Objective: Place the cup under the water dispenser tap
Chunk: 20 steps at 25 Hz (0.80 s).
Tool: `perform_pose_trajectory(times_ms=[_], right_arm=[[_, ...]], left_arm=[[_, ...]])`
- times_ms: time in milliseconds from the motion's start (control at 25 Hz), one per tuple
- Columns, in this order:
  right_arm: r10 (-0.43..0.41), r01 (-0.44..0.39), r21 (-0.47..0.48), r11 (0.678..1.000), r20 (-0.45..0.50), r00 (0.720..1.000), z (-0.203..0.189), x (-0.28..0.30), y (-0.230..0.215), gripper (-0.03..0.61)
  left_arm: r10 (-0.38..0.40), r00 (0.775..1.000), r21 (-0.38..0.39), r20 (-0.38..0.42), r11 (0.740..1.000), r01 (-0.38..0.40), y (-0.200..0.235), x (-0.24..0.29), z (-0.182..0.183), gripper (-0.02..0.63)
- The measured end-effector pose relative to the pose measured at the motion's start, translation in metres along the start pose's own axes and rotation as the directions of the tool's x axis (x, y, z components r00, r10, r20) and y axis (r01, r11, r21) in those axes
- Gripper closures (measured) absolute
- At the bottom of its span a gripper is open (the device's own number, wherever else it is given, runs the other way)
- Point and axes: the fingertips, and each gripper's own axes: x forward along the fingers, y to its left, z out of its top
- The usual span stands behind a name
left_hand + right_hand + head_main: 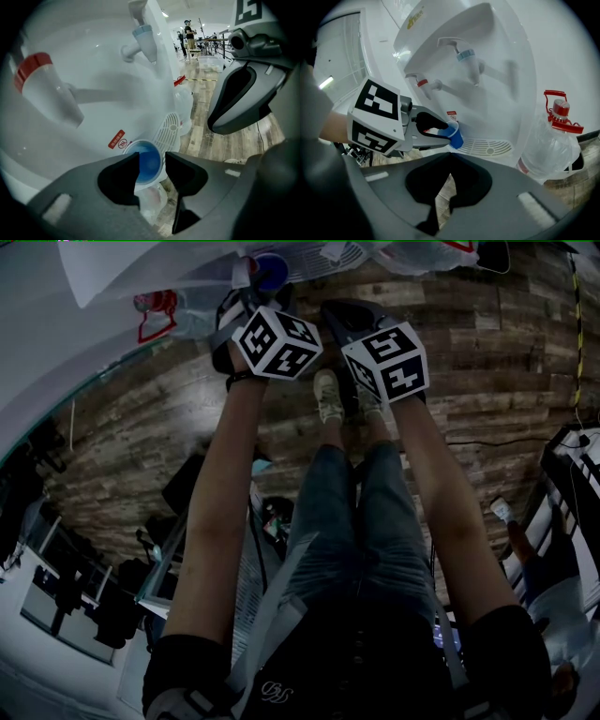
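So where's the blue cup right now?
In the right gripper view the blue cup is at the drip tray's left end, at the left gripper's jaw tips.

**Setting: an open-plan indoor workspace of the laboratory or office kind.** A white water dispenser [501,51] with a red-collared tap [423,83] and a blue-collared tap [466,55] is shown, with a slotted drip grille [487,146] below the taps. A large clear water bottle [546,150] with a red cap and handle is seen just beside it. A wood-plank floor [487,334] is laid throughout. In the left gripper view a long, bright hall is seen beyond the dispenser, where people [189,32] stand near tables [211,43]. Yellow tape [202,79] is stuck across the planks, and cables [492,441] are trailed over the floor in the head view.
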Motion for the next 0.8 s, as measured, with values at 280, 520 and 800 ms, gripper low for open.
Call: perform_pose_trajectory(times_ms=[280,520,800], right_arm=[[-0.003,0.003,-0.037,0.999,0.014,1.0,0.013,-0.012,0.003,0.578],[-0.016,0.017,-0.042,0.999,0.017,1.0,0.025,-0.027,0.007,0.578],[-0.015,0.017,-0.066,0.998,0.027,1.0,0.041,-0.056,0.025,0.578]], left_arm=[[0.036,0.998,-0.057,0.044,0.998,-0.034,0.003,-0.014,0.009,0.434],[0.036,0.992,-0.213,0.123,0.977,-0.009,-0.003,-0.046,0.022,0.434],[0.052,0.977,-0.281,0.206,0.96,0.008,-0.005,-0.1,0.035,0.434]])
